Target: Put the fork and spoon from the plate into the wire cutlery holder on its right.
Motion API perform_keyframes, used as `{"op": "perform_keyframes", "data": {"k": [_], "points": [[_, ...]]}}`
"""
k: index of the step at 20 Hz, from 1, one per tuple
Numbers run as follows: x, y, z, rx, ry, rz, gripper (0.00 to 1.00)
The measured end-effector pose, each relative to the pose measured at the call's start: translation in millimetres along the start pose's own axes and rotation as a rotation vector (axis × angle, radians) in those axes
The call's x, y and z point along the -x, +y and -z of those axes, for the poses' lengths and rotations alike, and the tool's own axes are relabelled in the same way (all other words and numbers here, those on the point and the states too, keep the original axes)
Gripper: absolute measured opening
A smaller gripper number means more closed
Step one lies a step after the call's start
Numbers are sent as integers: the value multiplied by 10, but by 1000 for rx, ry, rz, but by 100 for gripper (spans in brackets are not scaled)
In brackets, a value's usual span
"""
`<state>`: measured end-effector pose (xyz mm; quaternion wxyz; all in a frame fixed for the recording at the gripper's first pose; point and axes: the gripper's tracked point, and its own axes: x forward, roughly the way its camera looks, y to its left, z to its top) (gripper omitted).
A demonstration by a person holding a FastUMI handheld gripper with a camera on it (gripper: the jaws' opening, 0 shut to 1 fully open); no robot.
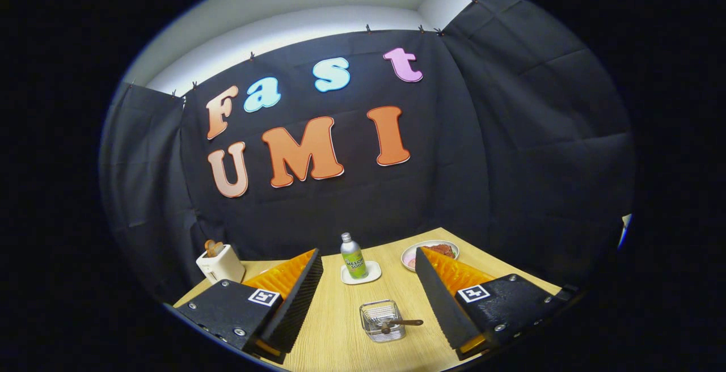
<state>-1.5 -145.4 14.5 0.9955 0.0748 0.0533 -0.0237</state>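
The gripper [368, 284] hangs above a pale wooden table [340, 338], tilted so the tabletop runs at a slant. Its two fingers [295, 304] stand wide apart with nothing between them but open air and the table below; the claw is released and holds nothing. The fingers have black ribbed inner pads and orange backs, and each black finger base carries a small square black-and-white marker. The wire cutlery holder [382, 320] sits on the table between the fingers, nearer the right one, and low down near the finger bases. A brown-handled utensil [401, 322] lies across the holder, handle sticking out over the rim toward the right finger; whether it is the fork or the spoon cannot be told at this size. More metal appears inside the basket, too small to identify. The plate [411, 254] rests farther off, just beyond the tip of the right finger, which covers part of it; something reddish lies on it, with a pink patch at its near edge. A small silver bottle with a green label [353, 256] stands upright on a white square coaster [361, 274], beyond the holder and between the fingertips. A white toaster [220, 263] with toast sticking out of its top sits beyond the left finger, close to the booth wall.
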Motion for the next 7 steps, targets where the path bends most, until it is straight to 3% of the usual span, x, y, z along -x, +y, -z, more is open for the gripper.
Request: {"op": "perform_keyframes", "data": {"k": [7], "points": [[-69,-11,231,110,24,14,98]]}}
